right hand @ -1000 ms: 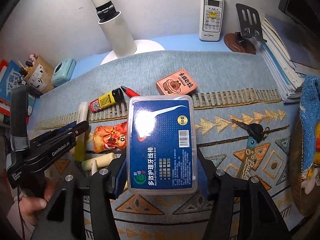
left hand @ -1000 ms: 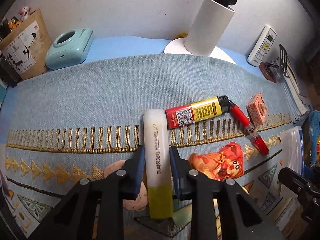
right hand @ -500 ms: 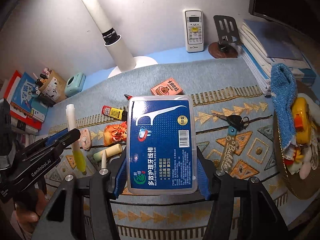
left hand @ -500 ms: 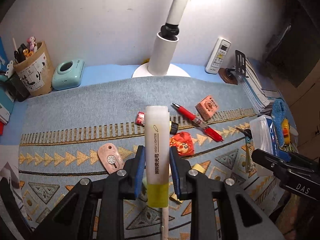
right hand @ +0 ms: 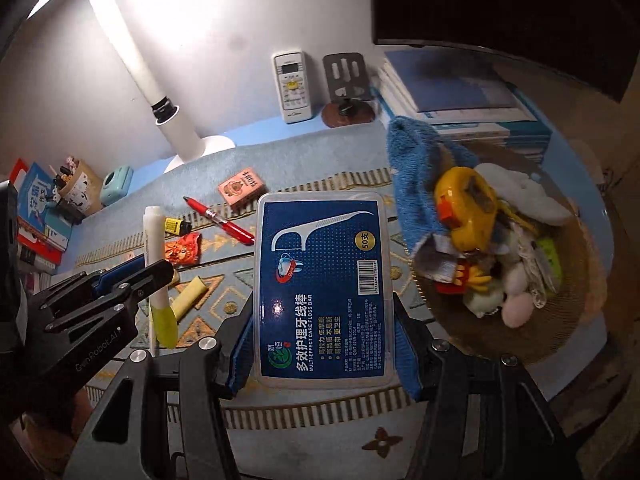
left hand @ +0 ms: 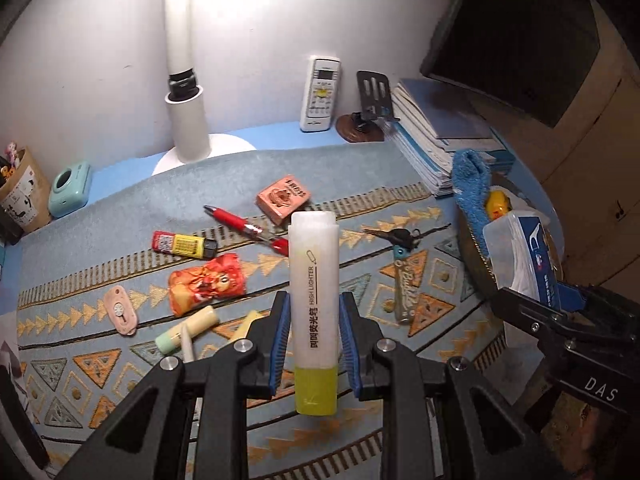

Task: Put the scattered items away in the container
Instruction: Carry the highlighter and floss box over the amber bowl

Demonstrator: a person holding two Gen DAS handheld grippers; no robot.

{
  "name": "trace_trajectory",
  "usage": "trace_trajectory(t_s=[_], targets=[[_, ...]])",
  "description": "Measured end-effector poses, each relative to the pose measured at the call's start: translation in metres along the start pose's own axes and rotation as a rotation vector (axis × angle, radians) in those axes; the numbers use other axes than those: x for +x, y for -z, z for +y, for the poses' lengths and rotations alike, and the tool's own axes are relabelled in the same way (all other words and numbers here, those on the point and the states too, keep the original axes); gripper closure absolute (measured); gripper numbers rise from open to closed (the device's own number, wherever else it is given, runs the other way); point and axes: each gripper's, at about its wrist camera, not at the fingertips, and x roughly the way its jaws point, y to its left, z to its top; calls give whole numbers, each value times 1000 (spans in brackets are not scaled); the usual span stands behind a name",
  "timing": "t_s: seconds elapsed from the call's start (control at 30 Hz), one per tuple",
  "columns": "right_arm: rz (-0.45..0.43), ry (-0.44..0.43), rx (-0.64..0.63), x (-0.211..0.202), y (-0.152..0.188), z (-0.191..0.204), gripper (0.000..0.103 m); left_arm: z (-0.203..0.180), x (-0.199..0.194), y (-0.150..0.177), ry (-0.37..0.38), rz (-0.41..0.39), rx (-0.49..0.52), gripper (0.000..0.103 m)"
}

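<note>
Blue-labelled clear plastic floss box (right hand: 324, 284) pinched in right claw (right hand: 320, 344), beside the woven brown basket (right hand: 576, 320). Left claw (left hand: 314, 344) pinches white-and-yellow highlighter (left hand: 314, 300) above bench. Advice: carry right first, release low over basket's bare part.

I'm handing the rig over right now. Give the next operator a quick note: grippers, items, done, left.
Left hand-held gripper: shut on the highlighter, lifted off the mat.
Right hand-held gripper: shut on the floss box, beside the basket.
Done: basket already holds a blue cloth and small items.
Left: drop both, then collect the red pen, lighter, snack packet, keys and orange box.
</note>
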Motion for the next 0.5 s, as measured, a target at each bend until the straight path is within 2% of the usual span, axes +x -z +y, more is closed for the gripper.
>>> trace_trajectory(t_s=[0.27, 0.5], targets=[[-30, 59, 57, -24, -3, -69, 45, -75, 5, -20, 34, -18, 81, 82], [-51, 69, 96, -39, -15, -131, 45, -135, 20, -36, 53, -23, 132, 82]])
